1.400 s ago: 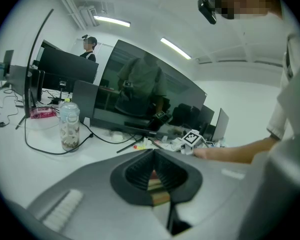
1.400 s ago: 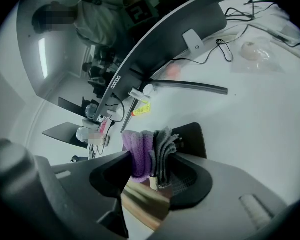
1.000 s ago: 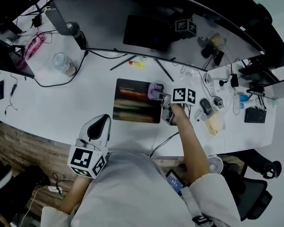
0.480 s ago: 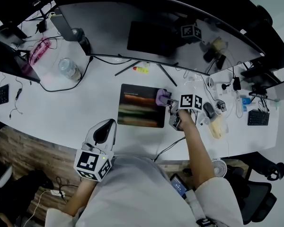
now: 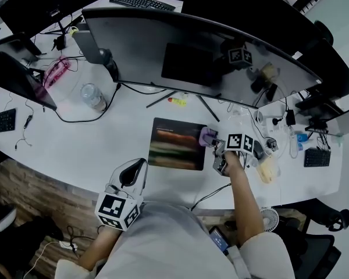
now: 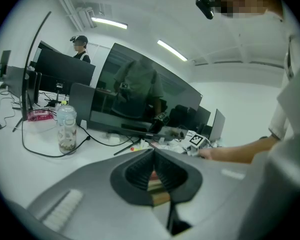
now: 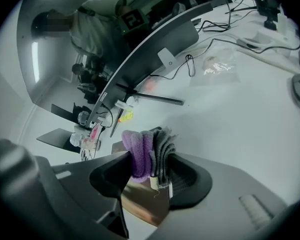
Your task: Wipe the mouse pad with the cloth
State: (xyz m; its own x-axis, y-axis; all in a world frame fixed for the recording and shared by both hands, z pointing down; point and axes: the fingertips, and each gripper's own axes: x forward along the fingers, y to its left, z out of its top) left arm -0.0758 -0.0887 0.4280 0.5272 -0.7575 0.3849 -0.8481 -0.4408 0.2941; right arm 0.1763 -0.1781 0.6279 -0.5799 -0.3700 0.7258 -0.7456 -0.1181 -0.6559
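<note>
The dark mouse pad (image 5: 175,143) with blurred colour bands lies on the white desk in front of the curved monitor. My right gripper (image 5: 212,141) is shut on a folded purple and grey cloth (image 5: 207,136) at the pad's right edge. In the right gripper view the cloth (image 7: 149,151) bulges out between the jaws, with a corner of the mouse pad (image 7: 140,206) below. My left gripper (image 5: 128,176) hovers near the desk's front edge, left of the pad. Its jaws (image 6: 155,171) meet with nothing between them.
A curved monitor (image 5: 192,57) spans the back of the desk on a two-legged stand (image 5: 183,99). A glass jar (image 5: 93,96) and a black cable sit at the left. A mouse (image 5: 257,149), cables and small clutter crowd the right side.
The view has shifted, so the desk sits lower and further right in frame. My right gripper still holds the cloth at the pad's right edge. The left gripper stays near the front edge.
</note>
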